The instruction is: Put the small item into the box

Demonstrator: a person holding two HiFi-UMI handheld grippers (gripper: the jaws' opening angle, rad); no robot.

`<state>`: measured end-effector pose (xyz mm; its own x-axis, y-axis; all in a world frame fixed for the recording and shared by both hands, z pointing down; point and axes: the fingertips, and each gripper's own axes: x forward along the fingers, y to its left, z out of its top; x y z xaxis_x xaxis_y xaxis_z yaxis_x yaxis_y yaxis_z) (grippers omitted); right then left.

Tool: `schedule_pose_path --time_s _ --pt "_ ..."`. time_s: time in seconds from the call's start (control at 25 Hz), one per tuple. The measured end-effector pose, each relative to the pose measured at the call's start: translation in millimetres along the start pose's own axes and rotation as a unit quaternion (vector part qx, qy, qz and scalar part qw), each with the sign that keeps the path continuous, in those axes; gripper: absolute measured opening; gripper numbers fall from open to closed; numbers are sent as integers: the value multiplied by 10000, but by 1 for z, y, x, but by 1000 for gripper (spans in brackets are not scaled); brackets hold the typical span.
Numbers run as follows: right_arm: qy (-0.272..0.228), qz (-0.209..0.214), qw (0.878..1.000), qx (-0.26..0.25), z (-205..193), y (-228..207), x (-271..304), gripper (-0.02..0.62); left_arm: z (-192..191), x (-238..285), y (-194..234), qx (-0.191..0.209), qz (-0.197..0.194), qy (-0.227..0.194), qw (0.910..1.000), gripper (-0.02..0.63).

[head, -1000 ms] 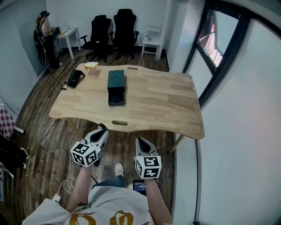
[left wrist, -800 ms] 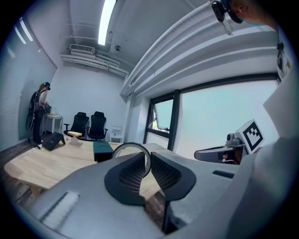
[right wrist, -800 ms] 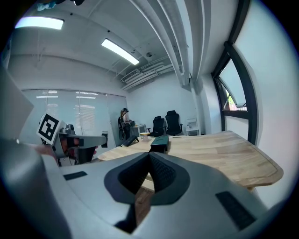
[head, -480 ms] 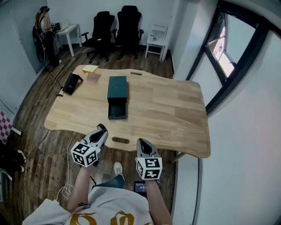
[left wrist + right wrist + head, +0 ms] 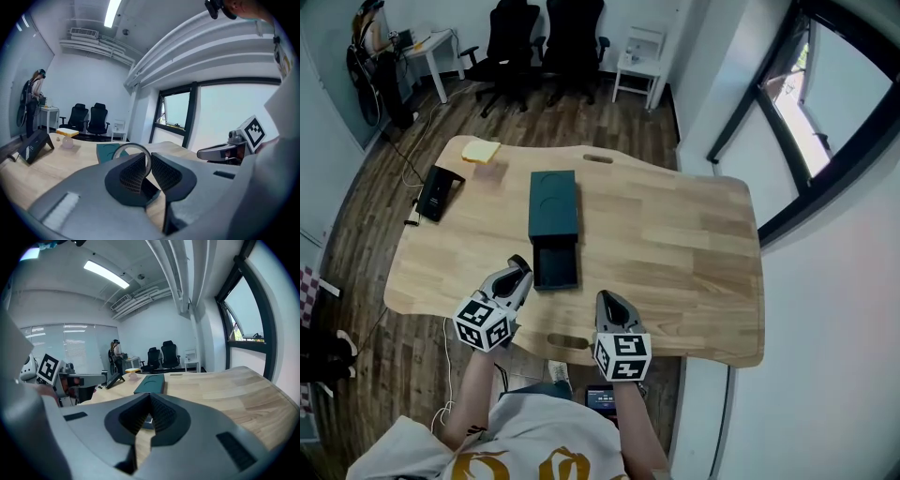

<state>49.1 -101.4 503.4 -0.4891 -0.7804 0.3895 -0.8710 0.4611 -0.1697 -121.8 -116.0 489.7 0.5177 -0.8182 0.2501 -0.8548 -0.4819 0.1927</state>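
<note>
A dark green box lies on the wooden table, its drawer pulled out toward me. My left gripper hovers just left of the drawer, over the table's near part. In the left gripper view its jaws are shut on a thin silver ring, with the box beyond. My right gripper is to the right of the drawer near the table's front edge. Its jaws are shut with nothing between them, and the box lies ahead.
A black device, a yellow block and a small pale object sit at the table's far left. Office chairs and a white side table stand beyond. A window wall runs along the right.
The view has come closer to the table. Both grippers now hang over its near edge instead of the floor, with the left one beside the open drawer.
</note>
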Motion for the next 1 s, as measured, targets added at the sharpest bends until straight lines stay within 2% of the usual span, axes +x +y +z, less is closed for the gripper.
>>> schedule_pose_path --time_s 0.16,0.4,0.52,1.0 --pt "-6 -42 10000 -16 10 -4 34 5 2 24 27 -81 -136 53 9999 40" --pt "-101 -330 9994 18 16 -22 46 5 -6 46 37 -54 -314 167 9994 40" --pt "-187 -450 9988 13 20 -26 46 5 -14 47 42 -133 -300 244 9992 40" --pt "-308 -424 9985 -161 22 -21 49 5 -8 39 50 -193 -136 163 9996 40"
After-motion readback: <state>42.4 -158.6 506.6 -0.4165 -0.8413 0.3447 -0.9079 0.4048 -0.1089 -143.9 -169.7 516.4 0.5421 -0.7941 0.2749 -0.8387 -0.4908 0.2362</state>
